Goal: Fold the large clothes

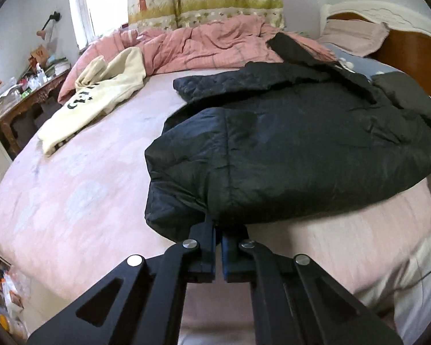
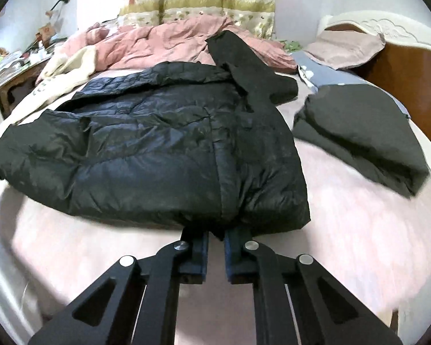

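Black puffer jacket [image 1: 287, 143] on pink bed [image 1: 80, 195]. My left gripper [image 1: 218, 230] and right gripper [image 2: 217, 234] both clamped on near hem. Looks light, puffy, slippery; I'd keep hem-corner grips.

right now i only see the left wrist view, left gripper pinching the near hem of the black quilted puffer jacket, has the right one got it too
Observer: yes, the right gripper is shut on the black quilted puffer jacket, at its near hem.
Operator: is that dark lump on the right part of it
Observer: no, the dark matte folded garment lies apart, bare pink bedsheet between them.
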### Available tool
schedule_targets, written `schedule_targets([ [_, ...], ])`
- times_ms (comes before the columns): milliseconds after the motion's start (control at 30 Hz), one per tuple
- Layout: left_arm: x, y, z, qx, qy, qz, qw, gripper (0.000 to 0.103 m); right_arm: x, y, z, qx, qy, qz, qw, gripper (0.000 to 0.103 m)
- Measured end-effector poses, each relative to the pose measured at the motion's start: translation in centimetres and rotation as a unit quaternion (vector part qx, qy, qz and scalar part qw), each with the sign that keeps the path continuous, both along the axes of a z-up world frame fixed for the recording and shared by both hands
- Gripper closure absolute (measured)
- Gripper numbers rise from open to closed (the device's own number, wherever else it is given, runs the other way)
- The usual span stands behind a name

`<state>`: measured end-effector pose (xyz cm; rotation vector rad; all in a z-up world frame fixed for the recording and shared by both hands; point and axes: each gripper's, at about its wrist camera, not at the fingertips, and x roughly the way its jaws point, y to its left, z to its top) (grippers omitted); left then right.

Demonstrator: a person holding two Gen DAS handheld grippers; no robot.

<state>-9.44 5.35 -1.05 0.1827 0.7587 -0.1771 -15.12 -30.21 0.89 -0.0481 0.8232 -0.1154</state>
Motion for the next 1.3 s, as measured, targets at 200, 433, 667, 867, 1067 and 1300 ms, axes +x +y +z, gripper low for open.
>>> schedule_targets([
  [200,-2.1,1.1,1.2,-0.024,0.036,0.014,0.999,0.1,-3.3,0.2,1.4,0.024,0.034,0.008,0.999,0.092],
  [433,2.7,-0.4,2.8,-0.037,0.052,0.037,0.9973,0.1,0.6,-1.9,2.9,0.06,0.033,-0.009,0.998,0.089],
  [667,11.0,-1.9,4.0,-0.035,0.062,0.048,0.9963,0.1,8.2,-3.6,4.9,0.066,0.024,-0.028,0.997,0.089],
  [867,16.8,-3.1,1.4,-0.039,0.081,0.07,0.9935,0.1,15.0,-5.1,3.3,0.066,0.044,-0.058,0.995,0.089],
  [1067,13.7,-2.3,1.9,-0.047,0.032,0.05,0.9971,0.101,11.5,-4.2,3.9,0.038,-0.021,-0.038,0.998,0.089],
  [1300,5.8,-0.7,2.6,-0.031,-0.02,0.023,0.999,0.078,3.5,-2.7,4.4,0.015,-0.054,-0.002,0.998,0.089],
])
